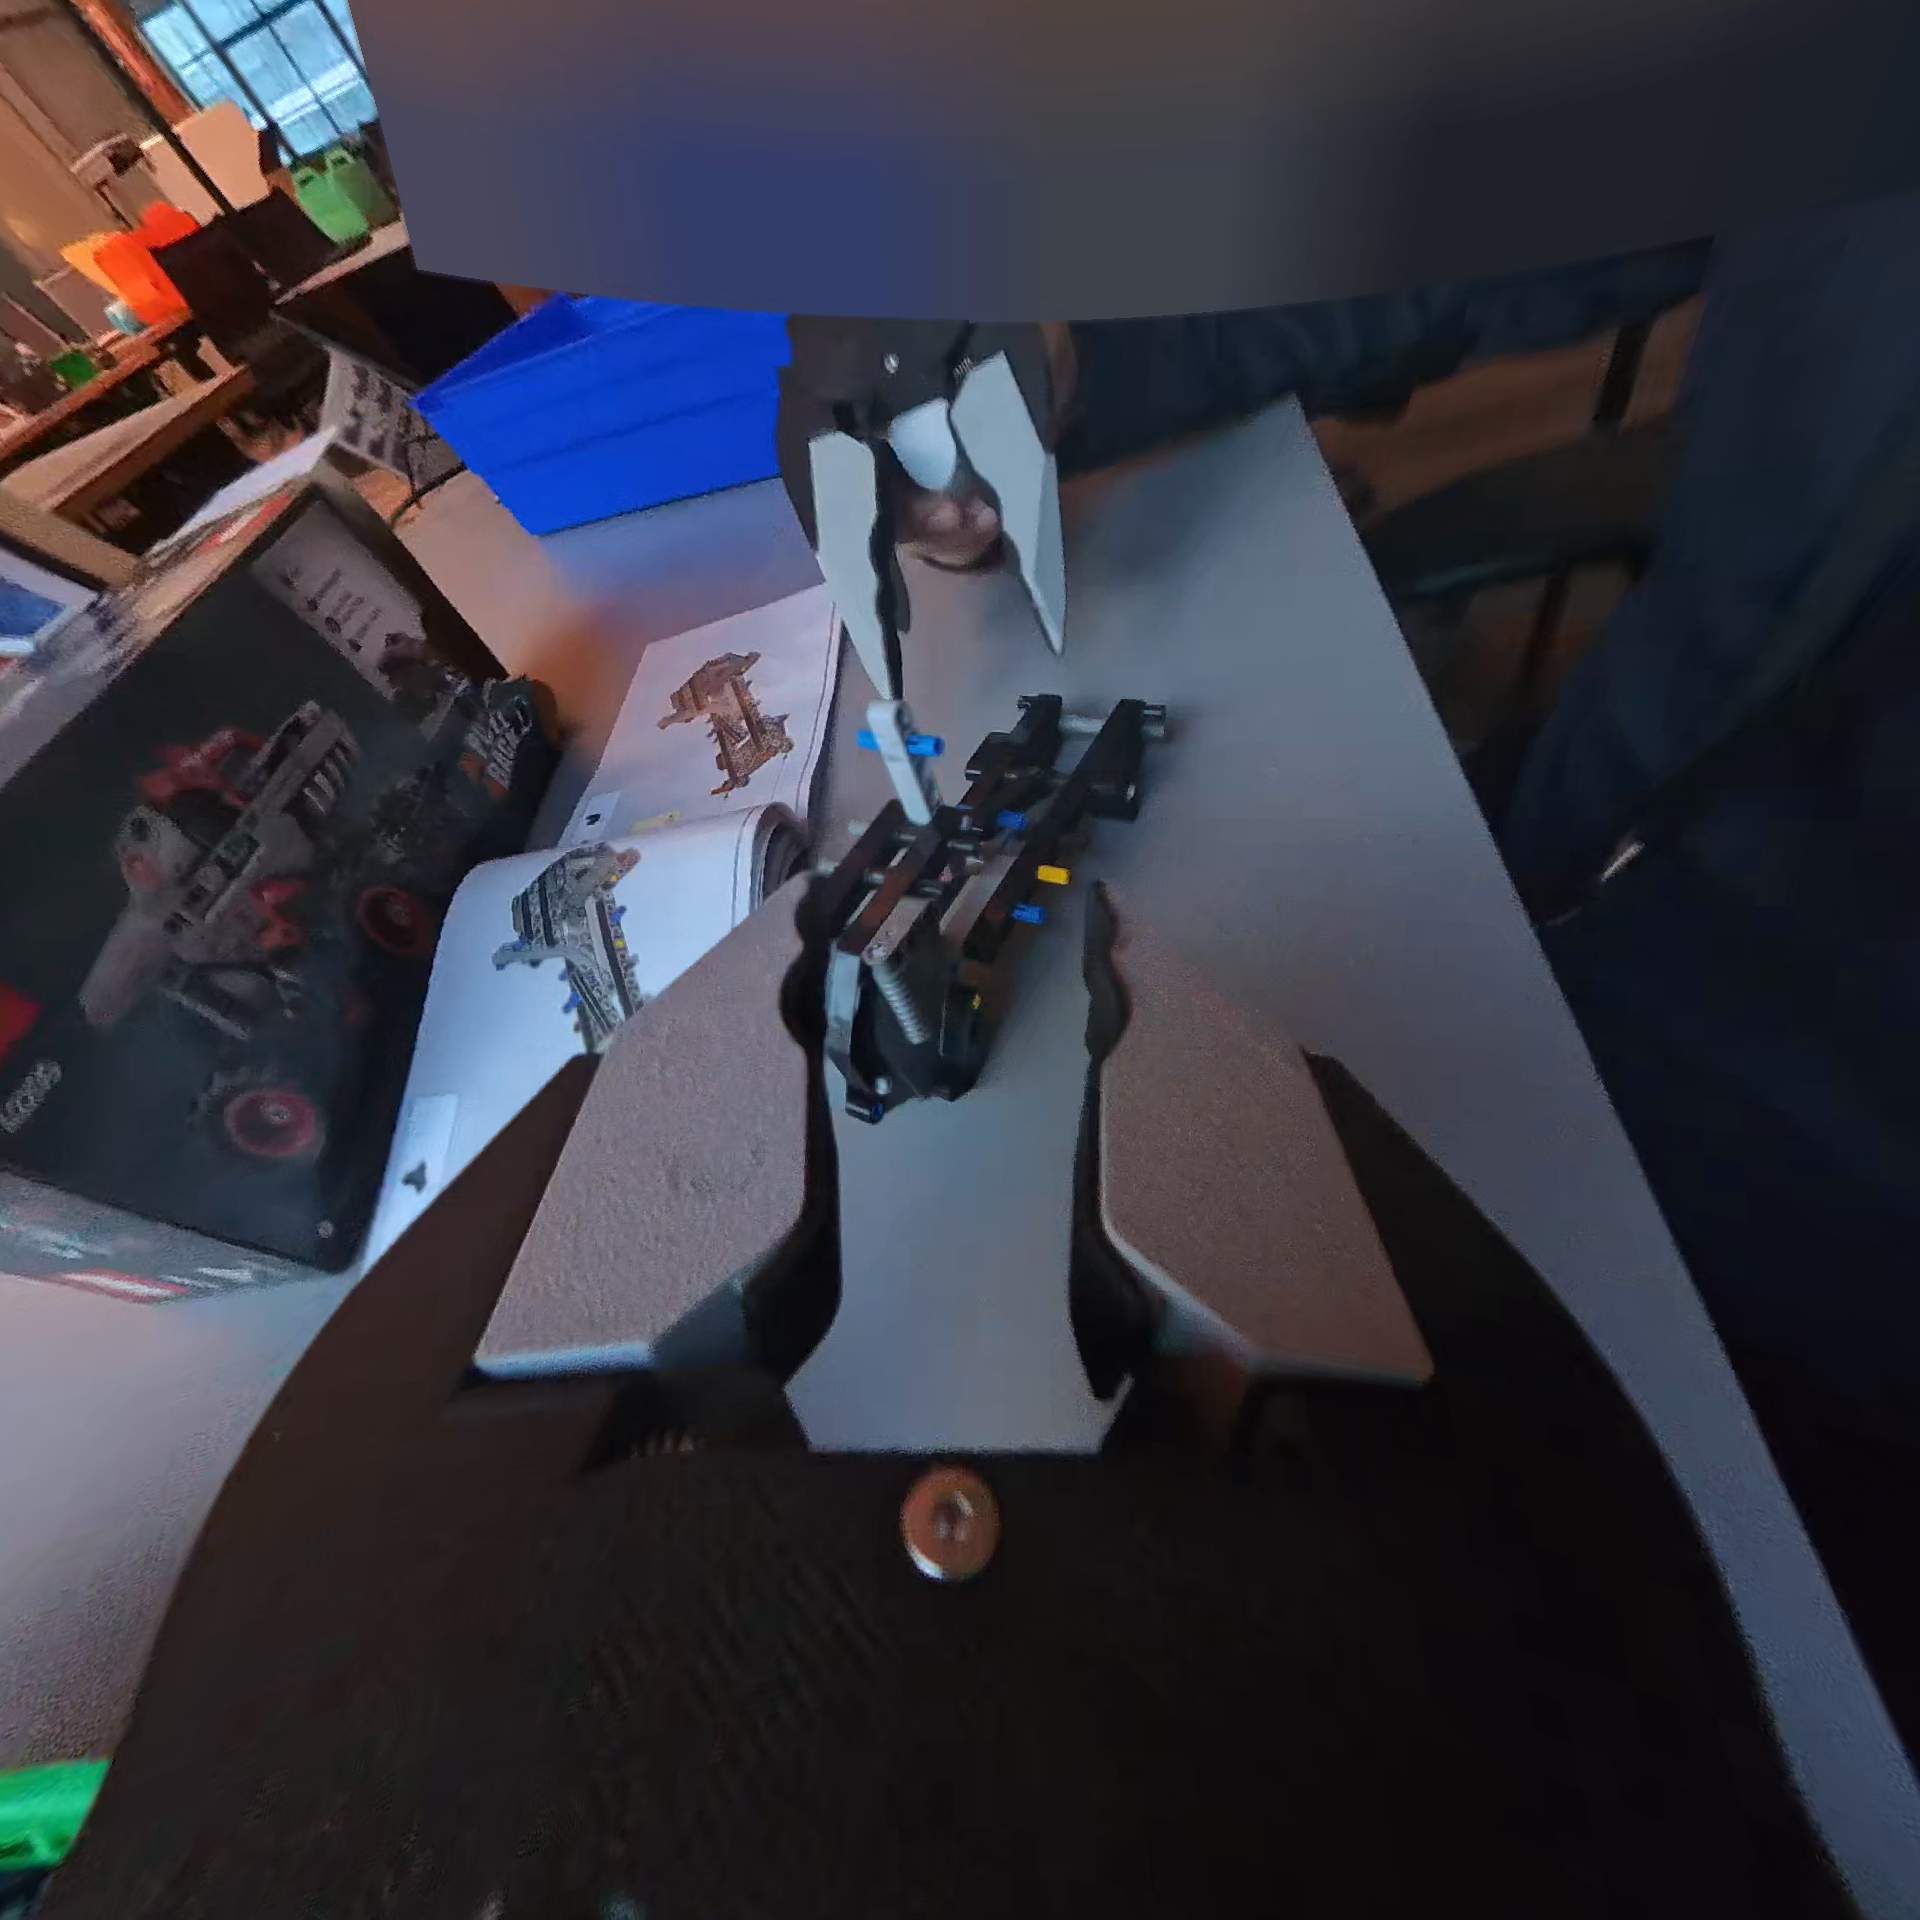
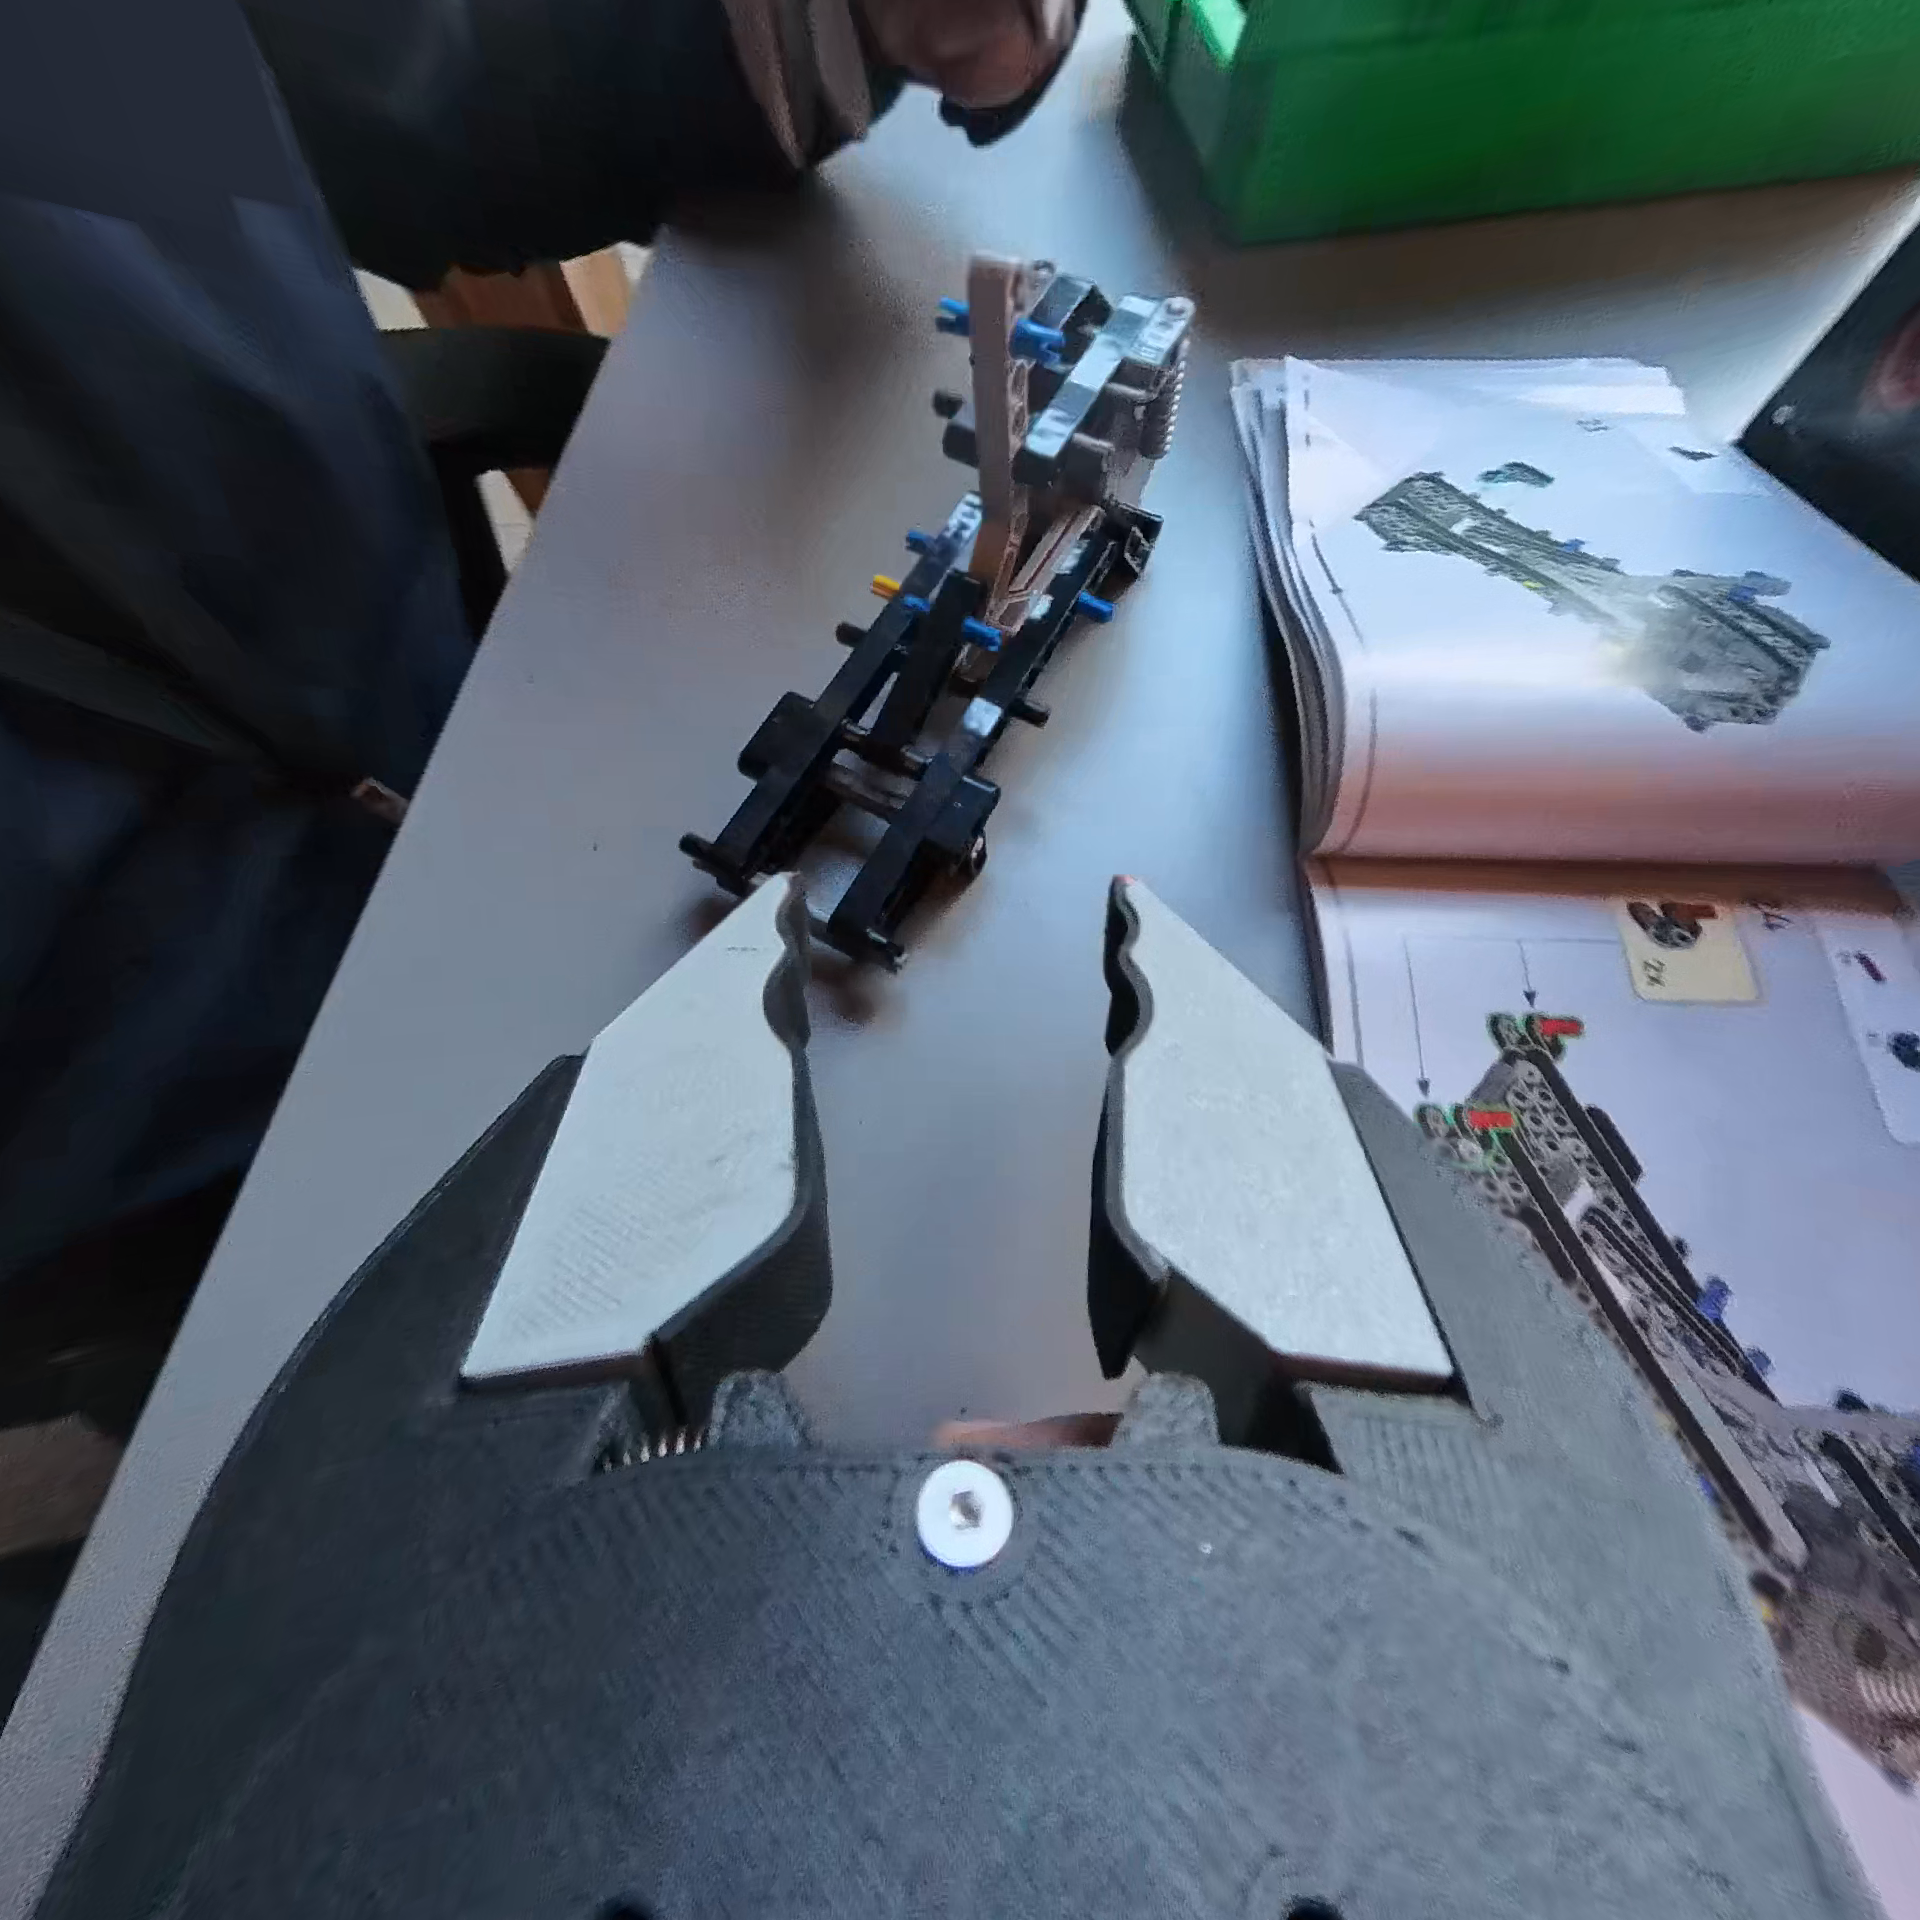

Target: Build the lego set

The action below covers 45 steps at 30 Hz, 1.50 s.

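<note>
A long black Lego chassis (image 1: 1023,821) with blue and yellow pins and a grey spring lies on the grey table (image 1: 1299,831). A light grey beam (image 1: 906,764) sticks up from it. My left gripper (image 1: 956,914) is open, and the chassis's spring end shows between its fingertips. My right gripper (image 1: 971,655) faces it from the far end, open and empty, one fingertip just above the grey beam. In the right wrist view the chassis (image 2: 914,707) lies just ahead of my open right gripper (image 2: 956,899), near its left fingertip. The left gripper (image 2: 821,83) is blurred at the top.
An open instruction booklet (image 1: 717,748) lies left of the chassis, with a black Lego box (image 1: 229,883) beyond it and a blue bin (image 1: 613,405) behind. In the right wrist view the booklet (image 2: 1558,644) is on the right and a green bin (image 2: 1558,104) at the back. The table edge (image 2: 436,831) runs close on the left. The grippers' ends are close to 15 cm from one another.
</note>
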### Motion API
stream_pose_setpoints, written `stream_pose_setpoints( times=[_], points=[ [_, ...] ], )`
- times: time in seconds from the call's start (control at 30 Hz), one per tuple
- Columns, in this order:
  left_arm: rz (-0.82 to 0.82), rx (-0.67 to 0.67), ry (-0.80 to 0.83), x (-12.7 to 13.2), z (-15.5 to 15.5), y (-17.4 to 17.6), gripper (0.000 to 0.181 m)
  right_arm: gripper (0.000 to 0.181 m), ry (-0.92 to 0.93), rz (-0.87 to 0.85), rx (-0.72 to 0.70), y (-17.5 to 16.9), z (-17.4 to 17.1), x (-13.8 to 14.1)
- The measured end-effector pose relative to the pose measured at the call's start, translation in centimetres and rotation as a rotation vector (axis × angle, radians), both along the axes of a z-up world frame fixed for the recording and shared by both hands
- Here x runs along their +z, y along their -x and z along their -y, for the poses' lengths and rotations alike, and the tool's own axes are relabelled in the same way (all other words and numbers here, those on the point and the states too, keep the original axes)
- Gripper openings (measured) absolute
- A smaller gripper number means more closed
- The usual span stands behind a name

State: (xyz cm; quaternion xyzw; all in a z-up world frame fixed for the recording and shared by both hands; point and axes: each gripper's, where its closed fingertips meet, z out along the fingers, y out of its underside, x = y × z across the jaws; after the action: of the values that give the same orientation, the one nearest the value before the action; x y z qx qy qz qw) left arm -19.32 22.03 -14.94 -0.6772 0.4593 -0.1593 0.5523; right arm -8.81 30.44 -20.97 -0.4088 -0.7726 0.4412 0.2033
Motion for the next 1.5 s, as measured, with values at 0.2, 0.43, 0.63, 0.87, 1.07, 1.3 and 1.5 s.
stream_pose_setpoints(
  times=[0.2,0.43,0.63,0.87,1.07,1.3,1.5],
  points=[
    [-0.013,0.096,0.131,-2.2,-1.5,1.2,0.04,0.049,0.107,-0.022,0.07,0.3,0.3,0.8],
    [-0.068,0.161,0.188,-3.6,-2.2,1.7,0.037,0.052,0.165,-0.127,-0.062,1.5,-2.3,2.5],
    [0.01,0.208,0.241,-3.4,-3.0,2.7,0.036,0.043,0.228,-0.093,-0.1,1.3,-3.2,2.5],
    [-0.057,0.222,0.244,-4.8,-3.4,2.7,0.034,0.044,0.17,-0.101,-0.11,1.2,-3.3,2.1],
    [-0.034,0.226,0.272,-5.2,-3.7,2.9,0.035,0.042,0.182,-0.108,-0.122,1.3,-3.8,2.3],
    [-0.058,0.238,0.28,-6.0,-4.0,3.0,0.035,0.042,0.153,-0.128,-0.139,1.2,-4.2,2.3],
    [-0.098,0.256,0.258,-6.3,-4.2,3.2,0.035,0.041,0.141,-0.176,-0.173,1.0,-4.7,3.0]
  ],
)
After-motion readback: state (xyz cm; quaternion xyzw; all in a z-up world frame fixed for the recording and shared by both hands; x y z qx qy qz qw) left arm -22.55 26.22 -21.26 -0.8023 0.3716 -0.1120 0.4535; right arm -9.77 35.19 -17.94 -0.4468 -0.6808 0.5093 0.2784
